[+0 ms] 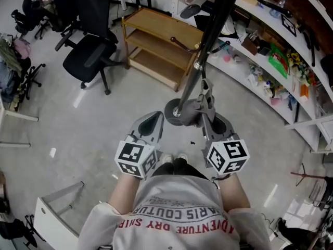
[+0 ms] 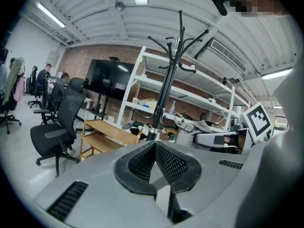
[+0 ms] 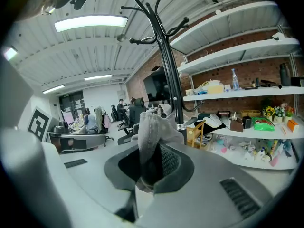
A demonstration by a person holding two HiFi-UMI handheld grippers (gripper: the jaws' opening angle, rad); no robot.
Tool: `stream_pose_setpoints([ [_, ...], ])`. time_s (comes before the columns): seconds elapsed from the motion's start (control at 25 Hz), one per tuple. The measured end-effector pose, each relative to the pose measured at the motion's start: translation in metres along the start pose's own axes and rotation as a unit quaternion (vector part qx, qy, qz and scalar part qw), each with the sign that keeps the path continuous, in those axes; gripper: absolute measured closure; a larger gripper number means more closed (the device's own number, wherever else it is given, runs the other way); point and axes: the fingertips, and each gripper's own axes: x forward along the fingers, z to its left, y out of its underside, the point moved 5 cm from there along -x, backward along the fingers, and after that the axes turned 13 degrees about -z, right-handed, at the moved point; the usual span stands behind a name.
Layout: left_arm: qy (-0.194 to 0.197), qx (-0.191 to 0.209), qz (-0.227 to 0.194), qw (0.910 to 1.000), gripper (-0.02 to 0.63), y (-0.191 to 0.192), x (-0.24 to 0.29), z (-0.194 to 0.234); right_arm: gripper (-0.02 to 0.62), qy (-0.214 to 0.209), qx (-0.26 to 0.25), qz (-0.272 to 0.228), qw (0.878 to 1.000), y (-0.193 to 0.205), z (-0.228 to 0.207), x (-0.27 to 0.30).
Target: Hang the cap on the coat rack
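The grey cap hangs bunched from my right gripper, which is shut on its fabric; in the right gripper view the cap rises out from between the jaws. The black coat rack stands just ahead, its round base right next to the cap. Its pole and curved hooks tower above the right gripper. My left gripper is held beside the right one, shut with nothing in it. From the left gripper I see the rack ahead and the cap at right.
A wooden shelf trolley stands behind the rack. Black office chairs are to the left, with seated people further off. White wall shelves crowded with small items run along the right. A white frame sits near left.
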Motion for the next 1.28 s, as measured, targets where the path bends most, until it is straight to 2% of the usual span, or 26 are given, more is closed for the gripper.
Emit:
stream_pose_setpoints([
  [0.12, -0.001, -0.007, -0.002, 1.0, 0.6, -0.001, 0.001, -0.003, 0.571, 0.002, 0.004, 0.009, 1.0, 0.008, -0.007, 0.008],
  [0.44, -0.009, 0.002, -0.019, 0.9998, 0.6, -0.003, 0.016, -0.008, 0.571, 0.014, -0.034, 0.034, 0.999, 0.031, -0.031, 0.035],
  [0.68, -0.008, -0.007, -0.01, 0.9999, 0.6, 0.011, 0.022, -0.012, 0.571, 0.025, -0.09, 0.035, 0.995, 0.05, -0.05, 0.059],
  [1.04, -0.022, -0.014, 0.003, 0.9996, 0.6, 0.024, 0.034, -0.009, 0.571, 0.029, -0.092, 0.065, 0.993, 0.079, -0.073, 0.098],
  [1.28, -0.005, -0.025, 0.001, 0.9997, 0.6, 0.024, 0.04, -0.022, 0.571, 0.022, -0.097, 0.092, 0.991, 0.1, -0.078, 0.113],
])
